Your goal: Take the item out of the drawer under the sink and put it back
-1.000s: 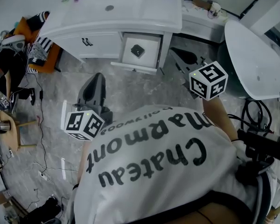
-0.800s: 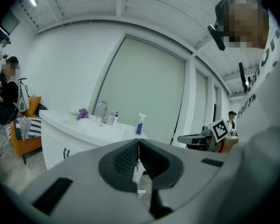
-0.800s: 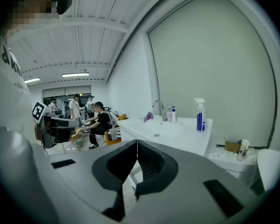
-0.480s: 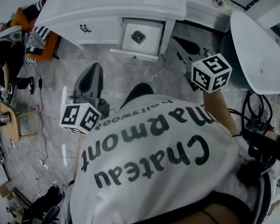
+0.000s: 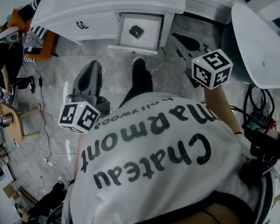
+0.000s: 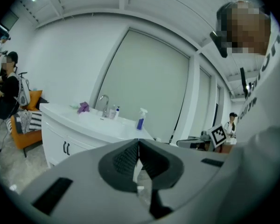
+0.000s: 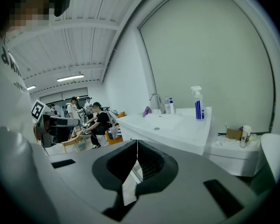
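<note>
Faces a white bench (image 5: pixel 130 3) with a sink, seen steeply from above. Holds the left tool (image 5: pixel 96 64) low over the grey veined floor (image 5: pixel 51 106), nose toward the bench, jaws pressed together with nothing between them. Holds the right tool (image 5: pixel 174 34) farther forward, near the bench's right end, jaws closed the same way, pads meeting at the tips and gripping nothing. Carries a black-and-white marker cube on each tool, the left cube (image 5: pixel 79 117) by the shirt hem, the right cube (image 5: pixel 212 68) higher up.

Has the small dark item (image 5: pixel 136 31) straight ahead, lying on the white bottom of the open drawer (image 5: pixel 133 48) under the sink, well apart from both tools. Plants one dark-clad leg (image 5: pixel 141 76) on the floor just in front of that drawer, between the two tools.

Looks along the left tool at the bench from its left side: a curved faucet (image 6: pixel 104 104), a blue-and-white spray bottle (image 6: pixel 140 119), a purple thing (image 6: pixel 83 107) on top, two dark handles (image 6: pixel 66 148) on the cabinet door below. Catches a seated person (image 6: pixel 4 97) in dark clothes at the far left.

Has a large white rounded fixture (image 5: pixel 259 45) close on the right, beyond the right tool.
</note>
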A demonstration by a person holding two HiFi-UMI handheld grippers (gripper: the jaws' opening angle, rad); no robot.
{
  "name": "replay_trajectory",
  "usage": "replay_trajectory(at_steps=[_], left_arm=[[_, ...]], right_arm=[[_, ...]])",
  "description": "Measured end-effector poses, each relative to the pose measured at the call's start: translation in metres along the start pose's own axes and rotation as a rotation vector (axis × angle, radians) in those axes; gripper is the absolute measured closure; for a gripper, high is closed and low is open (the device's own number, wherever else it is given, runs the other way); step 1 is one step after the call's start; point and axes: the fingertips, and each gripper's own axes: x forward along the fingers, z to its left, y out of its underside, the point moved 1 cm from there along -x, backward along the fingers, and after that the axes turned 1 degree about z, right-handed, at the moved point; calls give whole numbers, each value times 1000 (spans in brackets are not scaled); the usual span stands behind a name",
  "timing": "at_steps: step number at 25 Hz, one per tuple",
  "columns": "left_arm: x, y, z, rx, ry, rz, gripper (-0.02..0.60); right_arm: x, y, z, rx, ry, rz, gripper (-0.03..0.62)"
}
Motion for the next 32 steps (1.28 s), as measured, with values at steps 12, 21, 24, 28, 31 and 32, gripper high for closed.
replay_trajectory(at_steps=[12, 21, 24, 28, 31, 32], left_arm=[[31, 5, 32, -69, -30, 52, 571], [80, 0, 52, -45, 19, 49, 571], [95, -3, 58, -25, 24, 61, 571], [115, -1, 69, -33, 45, 54, 571], [127, 5, 77, -7, 62, 76, 571], [130, 8, 78, -3, 65, 84, 571]], right_arm=[[29, 7, -18, 25, 13, 45, 583], [57, 2, -47, 41, 46, 70, 583], [68, -8, -54, 34, 51, 61, 582], [81, -12, -65, 28, 58, 51, 582], [90, -11, -70, 37, 66, 56, 583], [92, -9, -70, 39, 65, 62, 583]])
